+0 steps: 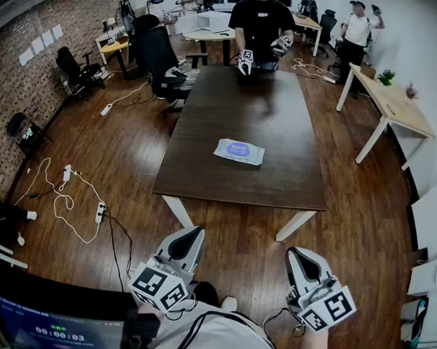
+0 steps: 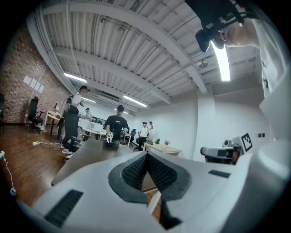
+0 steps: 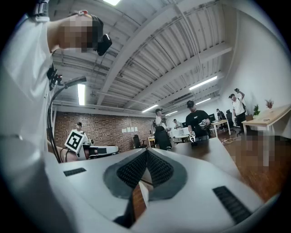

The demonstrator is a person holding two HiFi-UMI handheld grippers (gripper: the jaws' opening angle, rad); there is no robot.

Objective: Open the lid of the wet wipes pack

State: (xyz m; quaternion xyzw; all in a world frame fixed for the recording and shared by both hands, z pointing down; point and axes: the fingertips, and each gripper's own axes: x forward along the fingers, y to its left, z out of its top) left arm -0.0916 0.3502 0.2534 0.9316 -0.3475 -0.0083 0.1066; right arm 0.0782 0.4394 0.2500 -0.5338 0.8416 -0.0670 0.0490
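Two grippers, both held low near the wearer's body, short of the near edge of the bench (image 1: 277, 182). Left gripper (image 1: 193, 233): jaws pressed together at the tips, nothing between them. Right gripper (image 1: 297, 255): the same, jaws pressed together and empty. Both point level, out across the room, each marker cube facing up toward the head camera.

Wet wipes pack (image 1: 239, 151) lies flat on the dark bench top, roughly mid-bench and a little toward the near side, alone there. White wrapper with a purple oval on its upper face; the lid is too small to read clearly. Pack is well apart from both grippers.

Bench is dark brown with white legs and stands on a wooden floor (image 1: 229, 256).

At the far end of the bench stands a person in a black shirt (image 1: 261, 23), also holding grippers. A person in a white shirt (image 1: 357, 30) stands beyond, to the right.

To the right, a light wooden desk (image 1: 392, 105) carries a small potted plant (image 1: 386, 76).

To the left, a black office chair (image 1: 163, 60) by the far corner, a power strip (image 1: 100, 211) with white cable on the floor, and a brick wall (image 1: 26, 84).

A screen (image 1: 59, 332) shows at lower left.
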